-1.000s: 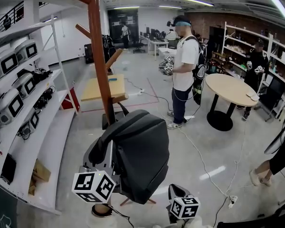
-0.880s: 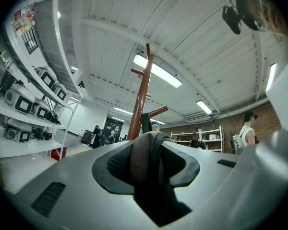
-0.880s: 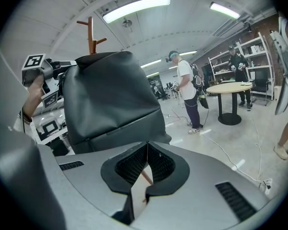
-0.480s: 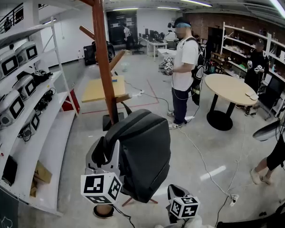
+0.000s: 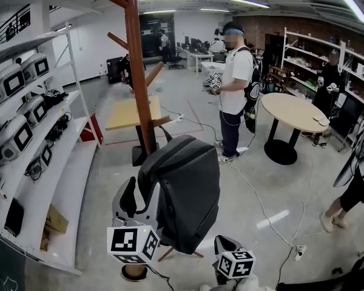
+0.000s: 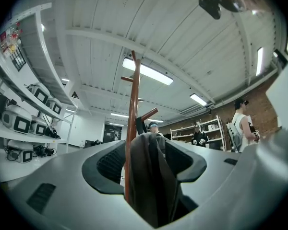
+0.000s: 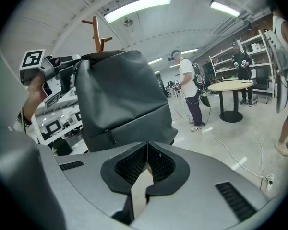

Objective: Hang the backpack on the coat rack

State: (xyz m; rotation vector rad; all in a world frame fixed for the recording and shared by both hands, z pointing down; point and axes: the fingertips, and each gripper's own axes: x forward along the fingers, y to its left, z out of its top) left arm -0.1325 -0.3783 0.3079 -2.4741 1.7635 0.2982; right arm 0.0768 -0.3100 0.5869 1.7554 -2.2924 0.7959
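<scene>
A dark grey backpack [image 5: 181,193] hangs in front of the brown wooden coat rack [image 5: 139,83], its top close under a low peg [image 5: 162,121]; which peg bears it is hidden. My left gripper [image 5: 144,193] is at the pack's left side. Its jaws [image 6: 151,150] are opening wide around a dark strap [image 6: 151,176], and the left pad stands clear of it. My right gripper [image 5: 224,242] hangs low to the right of the pack, apart from it. In the right gripper view the pack [image 7: 120,95] fills the middle, and that gripper [image 7: 146,147] is shut on nothing.
White shelves [image 5: 60,162] with devices line the left. A person in a white shirt [image 5: 236,83] stands beyond the rack, next to a round table [image 5: 294,114]. Cables [image 5: 267,217] cross the floor. Another person's leg [image 5: 346,211] is at the right edge.
The left gripper's jaws have spread apart around the strap and its marker cube has dropped slightly to the right. The backpack has settled a little nearer the rack pole. The right gripper looks unmoved.
</scene>
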